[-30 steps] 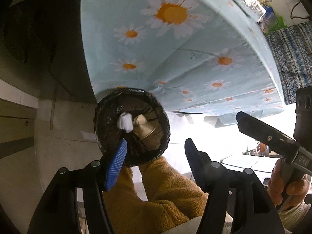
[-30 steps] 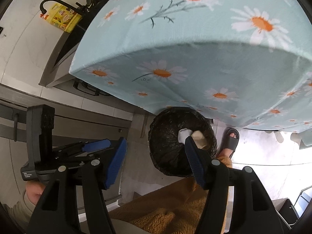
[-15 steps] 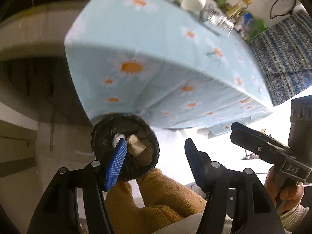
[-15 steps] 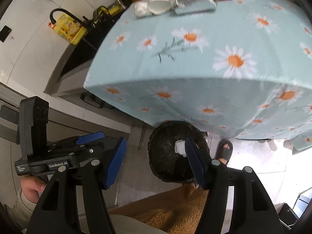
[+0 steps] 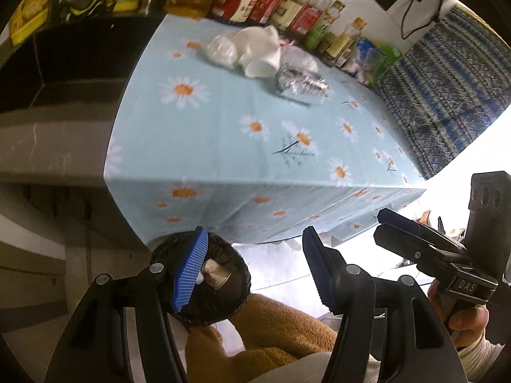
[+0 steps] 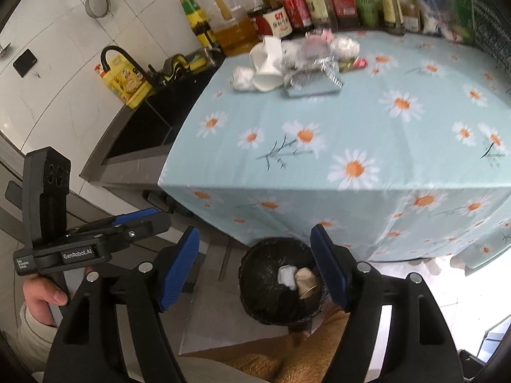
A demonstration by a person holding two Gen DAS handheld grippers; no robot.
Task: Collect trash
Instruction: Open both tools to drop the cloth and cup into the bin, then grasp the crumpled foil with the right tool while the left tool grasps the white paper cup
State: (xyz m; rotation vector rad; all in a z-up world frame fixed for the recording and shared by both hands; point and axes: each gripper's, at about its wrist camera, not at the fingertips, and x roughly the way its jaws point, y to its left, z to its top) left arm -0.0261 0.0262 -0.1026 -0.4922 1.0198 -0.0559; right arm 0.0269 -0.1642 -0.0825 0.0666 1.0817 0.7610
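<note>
We hold both tongs empty above the black-lined round trash bin (image 6: 281, 284): left tongs (image 5: 252, 268) parted, right tongs (image 6: 255, 268) opening; white crumpled wrapper (image 6: 286, 275), apparently paper, lies inside.

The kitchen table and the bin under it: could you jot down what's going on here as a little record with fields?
Table: covered by a light blue daisy tablecloth
Trash left on table: white paper cup on its side, crumpled foil tray, wrappers beside them
Back of table: row of sauce bottles
Bin: black-lined trash bin on the floor by the table's edge
In bin: white wad and a tan cup
Left gripper: open, empty
Right gripper: jaws opening, nothing between them
</note>
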